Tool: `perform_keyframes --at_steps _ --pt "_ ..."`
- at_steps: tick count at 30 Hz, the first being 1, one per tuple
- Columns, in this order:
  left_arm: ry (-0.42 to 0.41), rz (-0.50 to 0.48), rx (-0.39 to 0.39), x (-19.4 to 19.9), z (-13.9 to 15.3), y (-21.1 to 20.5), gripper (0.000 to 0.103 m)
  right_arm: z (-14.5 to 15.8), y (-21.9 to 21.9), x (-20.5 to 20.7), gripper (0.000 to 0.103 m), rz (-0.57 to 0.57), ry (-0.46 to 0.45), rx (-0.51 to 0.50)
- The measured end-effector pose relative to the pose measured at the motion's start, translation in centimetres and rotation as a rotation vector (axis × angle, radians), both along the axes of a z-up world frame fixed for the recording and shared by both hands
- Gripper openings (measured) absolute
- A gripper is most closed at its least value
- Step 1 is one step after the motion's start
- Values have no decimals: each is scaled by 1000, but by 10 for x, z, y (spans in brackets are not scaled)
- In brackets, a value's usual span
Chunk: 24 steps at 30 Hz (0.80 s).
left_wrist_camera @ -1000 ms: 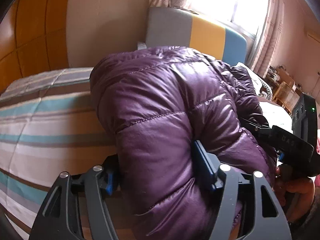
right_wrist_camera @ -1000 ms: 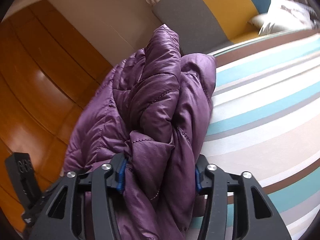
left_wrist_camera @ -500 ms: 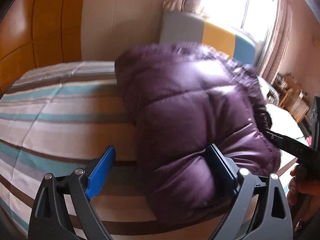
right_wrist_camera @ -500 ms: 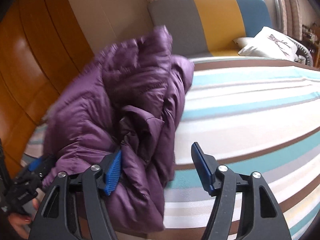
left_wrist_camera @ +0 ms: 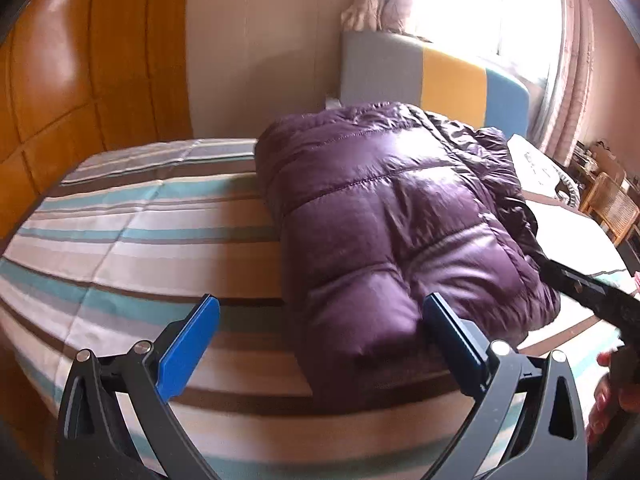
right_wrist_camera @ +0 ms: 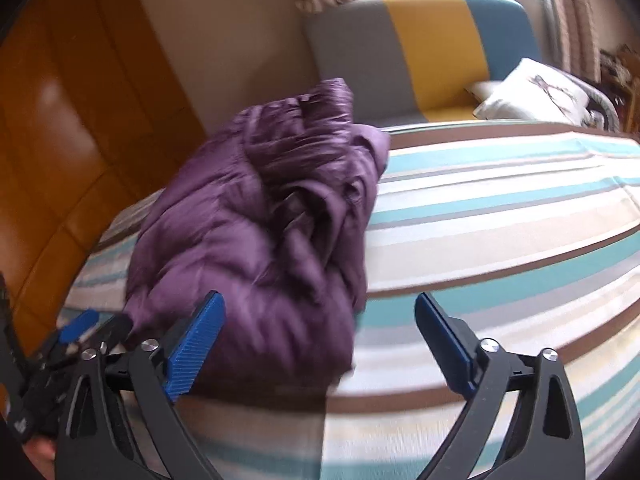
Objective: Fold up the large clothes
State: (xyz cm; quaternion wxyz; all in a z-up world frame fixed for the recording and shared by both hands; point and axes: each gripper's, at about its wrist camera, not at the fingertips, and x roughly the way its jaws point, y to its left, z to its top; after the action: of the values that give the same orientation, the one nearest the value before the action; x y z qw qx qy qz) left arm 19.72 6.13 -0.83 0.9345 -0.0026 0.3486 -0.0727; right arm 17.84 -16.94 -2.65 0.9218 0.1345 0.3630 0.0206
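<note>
A purple puffer jacket (left_wrist_camera: 400,216) lies folded in a thick bundle on the striped bed cover (left_wrist_camera: 132,236). My left gripper (left_wrist_camera: 320,340) is open, its jaws wide apart, just in front of the bundle's near end and holding nothing. In the right wrist view the jacket (right_wrist_camera: 260,240) lies at the left on the striped cover (right_wrist_camera: 500,220). My right gripper (right_wrist_camera: 318,336) is open and empty, just in front of the bundle's near right corner. The other gripper shows at each view's edge.
A grey, yellow and blue headboard (left_wrist_camera: 432,80) stands behind the bed under a bright window. A white pillow (right_wrist_camera: 536,96) lies at the bed's head. Orange wooden wardrobe doors (left_wrist_camera: 80,80) flank the bed. Wooden furniture (left_wrist_camera: 608,204) stands at the far right.
Both grippers opened and let go of the jacket, then drew back from it. The folded jacket now rests on the bed.
</note>
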Motion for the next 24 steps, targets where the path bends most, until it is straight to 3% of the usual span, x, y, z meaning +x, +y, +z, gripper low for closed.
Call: perform_keyframes --at_steps 8,14,24 --pt "-27 50 51 -60 13 2 101 14 20 -54 100 36 -56 -138" --pt "-37 79 25 -90 20 11 101 17 31 -91 100 20 -78 -218" --pt "-75 77 25 -109 31 9 101 23 26 -109 100 2 -98 -188"
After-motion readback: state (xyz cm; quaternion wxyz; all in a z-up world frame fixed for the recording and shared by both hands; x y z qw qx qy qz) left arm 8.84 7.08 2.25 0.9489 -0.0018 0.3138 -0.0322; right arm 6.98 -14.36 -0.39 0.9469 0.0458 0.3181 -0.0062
